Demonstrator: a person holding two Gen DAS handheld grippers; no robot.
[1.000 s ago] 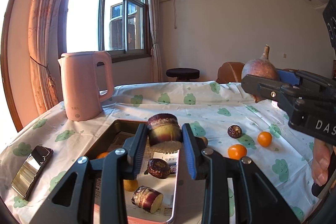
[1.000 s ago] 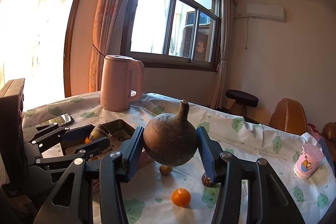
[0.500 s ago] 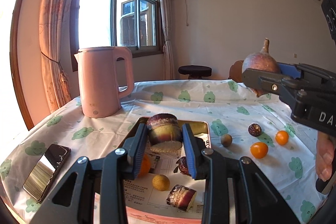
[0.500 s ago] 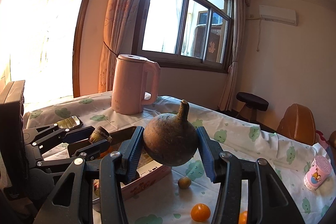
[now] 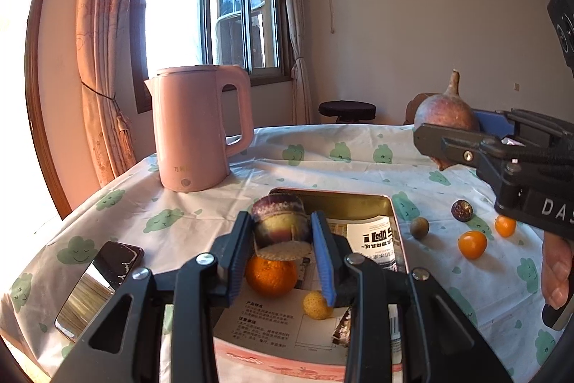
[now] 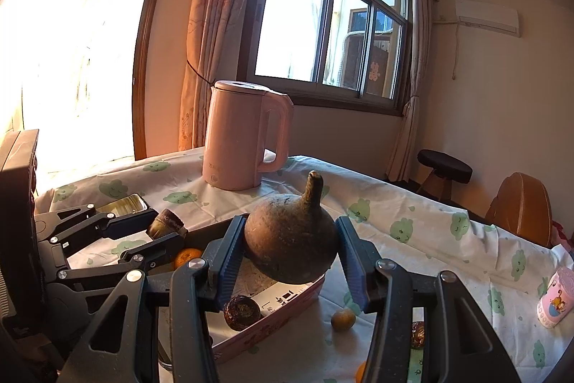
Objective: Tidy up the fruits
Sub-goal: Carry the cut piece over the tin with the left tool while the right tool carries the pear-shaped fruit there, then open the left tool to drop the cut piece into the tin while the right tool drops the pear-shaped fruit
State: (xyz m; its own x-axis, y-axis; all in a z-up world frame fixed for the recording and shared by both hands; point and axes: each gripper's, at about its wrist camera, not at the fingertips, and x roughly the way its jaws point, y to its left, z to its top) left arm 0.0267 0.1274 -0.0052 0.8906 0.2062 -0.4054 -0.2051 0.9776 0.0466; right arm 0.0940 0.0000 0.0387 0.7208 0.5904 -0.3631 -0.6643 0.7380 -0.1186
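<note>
My left gripper (image 5: 281, 236) is shut on a short purple-and-yellow sugarcane piece (image 5: 280, 224) and holds it above the metal tray (image 5: 362, 200). In the tray lie an orange (image 5: 271, 276), a small yellow fruit (image 5: 316, 304) and another cane piece (image 5: 342, 329). My right gripper (image 6: 290, 255) is shut on a big round brown root with a stem (image 6: 291, 244), held over the tray's right edge (image 6: 287, 306); it also shows in the left wrist view (image 5: 446, 117). Loose on the cloth are two small oranges (image 5: 473, 243), a brown fruit (image 5: 419, 228) and a dark one (image 5: 461, 210).
A pink kettle (image 5: 195, 128) stands at the back left of the table. A phone (image 5: 98, 282) lies at the left front. A pink cup (image 6: 554, 302) stands at the far right. A stool (image 6: 445, 167) and chair stand beyond the table.
Both grippers have moved closer to the tray with their loads still held. The kettle looms larger. The right gripper's root now hangs over the tray's edge.
</note>
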